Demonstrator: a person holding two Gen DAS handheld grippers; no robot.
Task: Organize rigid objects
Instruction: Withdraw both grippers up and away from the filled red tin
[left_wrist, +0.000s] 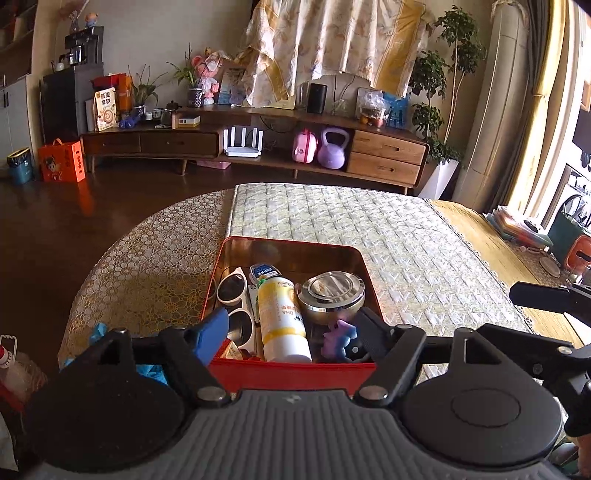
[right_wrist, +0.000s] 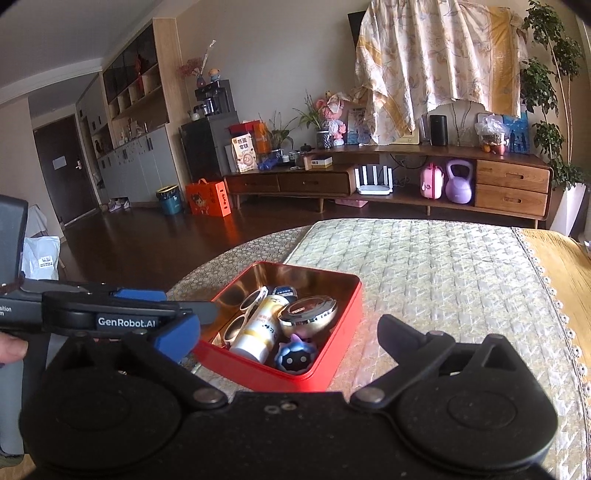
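Note:
A red tin box (left_wrist: 291, 242) (right_wrist: 334, 332) stands open on the table. Inside lie white sunglasses (left_wrist: 232, 291) (right_wrist: 251, 302), a white and yellow bottle (left_wrist: 280, 317) (right_wrist: 258, 332), a round steel container (left_wrist: 330, 295) (right_wrist: 308, 314), a purple and blue toy (left_wrist: 341, 336) (right_wrist: 295, 354) and a small blue-lidded jar (left_wrist: 264, 271). My left gripper (left_wrist: 291, 332) hovers open over the box's near side, holding nothing. My right gripper (right_wrist: 288, 336) stands wide open in front of the box's near corner, with nothing in it. The left gripper (right_wrist: 177, 304) reaches in from the left of the right wrist view.
The box rests on a quilted mat (left_wrist: 369, 229) over a patterned tablecloth (left_wrist: 147, 266). Stacked folders (left_wrist: 517, 225) lie at the table's far right. A plastic bottle (left_wrist: 11, 362) stands low at the left. A wooden cabinet (right_wrist: 509, 184) lines the far wall.

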